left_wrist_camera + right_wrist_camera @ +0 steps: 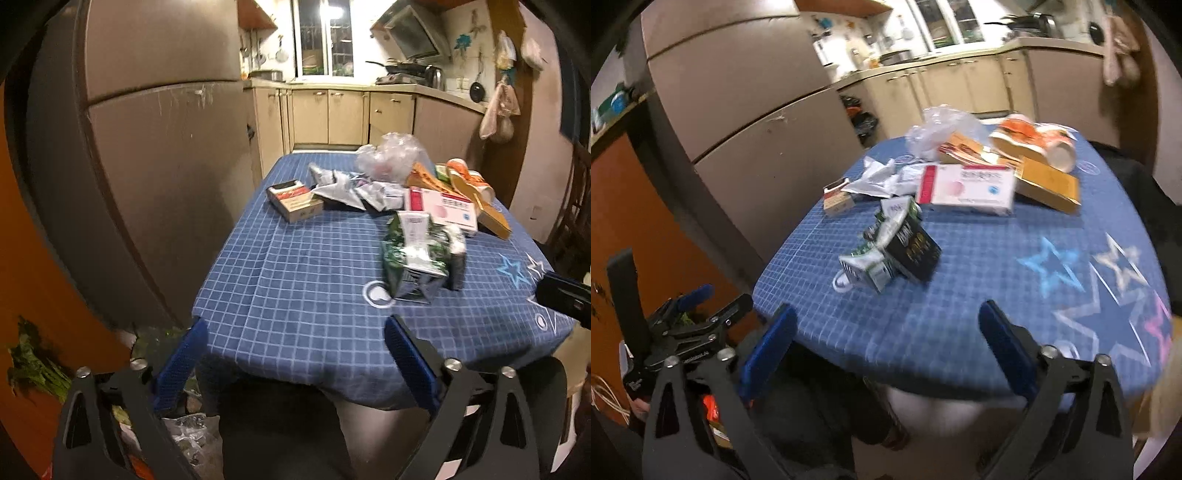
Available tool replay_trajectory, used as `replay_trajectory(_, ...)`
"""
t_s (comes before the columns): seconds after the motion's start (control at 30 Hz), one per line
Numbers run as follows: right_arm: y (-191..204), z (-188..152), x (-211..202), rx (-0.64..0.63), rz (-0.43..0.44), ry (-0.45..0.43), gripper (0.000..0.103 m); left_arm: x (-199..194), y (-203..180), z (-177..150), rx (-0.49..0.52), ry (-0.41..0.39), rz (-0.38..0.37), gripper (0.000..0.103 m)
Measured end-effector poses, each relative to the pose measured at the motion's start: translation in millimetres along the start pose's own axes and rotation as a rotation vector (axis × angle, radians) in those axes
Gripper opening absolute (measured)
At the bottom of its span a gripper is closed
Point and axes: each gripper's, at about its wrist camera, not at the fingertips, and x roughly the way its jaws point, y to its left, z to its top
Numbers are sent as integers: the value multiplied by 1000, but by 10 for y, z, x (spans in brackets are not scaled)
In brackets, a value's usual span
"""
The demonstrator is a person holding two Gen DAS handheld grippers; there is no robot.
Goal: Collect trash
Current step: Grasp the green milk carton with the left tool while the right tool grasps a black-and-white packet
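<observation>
the trash lay scattered on the desk [295,295] ahead of both claws: a crushed green carton [417,254] nearest, beyond it a pink-and-white box [443,206], a small open box [293,201] and a clear plastic bag [391,155]. the left claw [295,354] and right claw [886,347] hung spread and empty over the near edge, likely lined up to pick

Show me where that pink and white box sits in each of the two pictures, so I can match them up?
Left wrist view: the pink and white box lies right of centre, behind the crumpled green carton.
Right wrist view: the box lies above centre, right of and beyond the same carton.
Shared landmark: the yellow box, touching the pink box's right end in both.
</observation>
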Motion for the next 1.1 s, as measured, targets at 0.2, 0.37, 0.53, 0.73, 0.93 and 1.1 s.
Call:
replay_trajectory(0.2, -41, 176, 568, -44, -7, 50, 53, 193, 28, 68, 1, 22, -14, 93)
replay_trajectory(0.37, -193, 201, 805, -35, -40, 63, 42, 307, -101, 123, 39, 23, -44, 93)
replay_trajectory(0.53, -371, 234, 731, -1, -12, 12, 14, 393, -325, 219, 104, 4, -112, 93)
replay_trajectory(0.73, -663, 257, 325, 110, -24, -58, 12, 538, -681, 410, 170, -7, -259, 93)
replay_trajectory(0.93, -795, 168, -137, 180, -59, -110, 12, 918, -1078, 537, 230, 15, -293, 98)
replay_trajectory(1.1, -688, 117, -21, 174, -71, -81, 12, 1365, -1192, 536, 201, 118, -270, 98)
